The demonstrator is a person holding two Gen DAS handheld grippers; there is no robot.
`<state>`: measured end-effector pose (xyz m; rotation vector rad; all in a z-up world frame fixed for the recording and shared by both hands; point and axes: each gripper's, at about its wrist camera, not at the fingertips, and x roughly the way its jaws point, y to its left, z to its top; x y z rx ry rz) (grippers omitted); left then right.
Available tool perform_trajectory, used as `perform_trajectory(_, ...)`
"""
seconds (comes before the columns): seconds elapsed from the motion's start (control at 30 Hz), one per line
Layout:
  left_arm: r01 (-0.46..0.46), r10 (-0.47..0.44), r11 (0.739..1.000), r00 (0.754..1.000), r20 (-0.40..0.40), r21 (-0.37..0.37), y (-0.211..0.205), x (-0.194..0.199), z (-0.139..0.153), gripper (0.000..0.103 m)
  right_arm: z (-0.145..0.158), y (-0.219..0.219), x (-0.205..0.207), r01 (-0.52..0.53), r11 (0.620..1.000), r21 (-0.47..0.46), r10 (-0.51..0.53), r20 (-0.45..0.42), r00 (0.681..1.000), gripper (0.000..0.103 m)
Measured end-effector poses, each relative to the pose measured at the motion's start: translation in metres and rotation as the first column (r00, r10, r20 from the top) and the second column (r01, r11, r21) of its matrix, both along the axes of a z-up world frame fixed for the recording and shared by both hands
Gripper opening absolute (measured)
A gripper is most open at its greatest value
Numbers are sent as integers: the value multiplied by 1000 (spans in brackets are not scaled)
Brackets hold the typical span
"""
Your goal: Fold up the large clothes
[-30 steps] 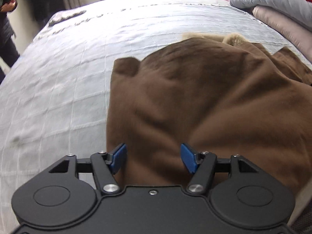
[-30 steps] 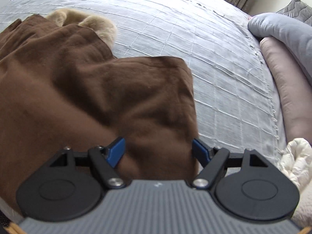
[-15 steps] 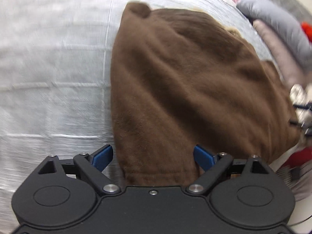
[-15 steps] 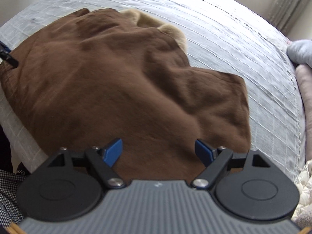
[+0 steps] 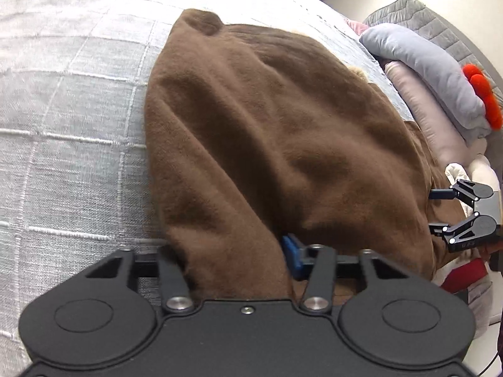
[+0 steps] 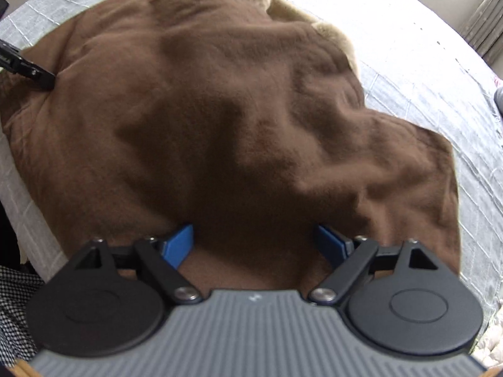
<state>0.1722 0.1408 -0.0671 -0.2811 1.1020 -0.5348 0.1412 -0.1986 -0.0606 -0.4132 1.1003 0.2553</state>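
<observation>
A large brown fleece coat [image 5: 276, 132] with a pale fur collar [image 6: 317, 28] lies spread on the grey quilted bed [image 5: 69, 125]. My left gripper [image 5: 229, 251] is at the coat's near edge, its jaws closing on a bunched fold of the hem. The cloth fills the gap and covers the left pad; the right blue pad [image 5: 290, 251] presses on it. My right gripper [image 6: 254, 238] hovers over the coat's near edge, its jaws opening wide, both blue pads clear of the cloth below. It also shows at the right [image 5: 432, 211] of the left wrist view.
Grey and pink pillows [image 5: 424, 62] and a red plush thing [image 5: 481, 94] are stacked at the bed's head. A white puffy item [image 5: 456, 172] lies beyond the coat's right edge. Checked fabric [image 6: 15, 298] shows at the bed's near side.
The left jaws went wider, then narrowed onto the coat's hem as the gripper dropped closer and rolled. The right gripper slid sideways along the coat's edge, its jaws spreading a little.
</observation>
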Motion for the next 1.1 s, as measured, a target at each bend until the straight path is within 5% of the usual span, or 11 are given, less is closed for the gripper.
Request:
perform_trajectory(0.1,-17,16,1000,1000,23,11,-9,-3,14,22,0,-1,4,-4,1000,-1,4,-16,1000,86)
perform_trajectory(0.3,-33,38,998,993,115,-46,-15,-16,55,16,-3,0,7,-18,1000,-14,18,-18,1000,86)
perform_trajectory(0.53,113,-90,991,958,273,-70,-83,-27,124,15,-3,0,3,-19,1000,1,19,-9,1000,86)
perform_trajectory(0.73,278,-244,959,903,355,-48,-170,-31,159,15,3,-9,-3,-17,999,43,17,6,1000,87)
perform_trajectory(0.87,374,-344,927,870,353,-18,-229,-36,155,15,13,-28,-13,2,998,55,-2,14,1000,86)
perform_trajectory(1.1,480,-475,876,845,247,45,-325,-33,102,16,27,-104,-40,160,985,67,-162,26,986,87)
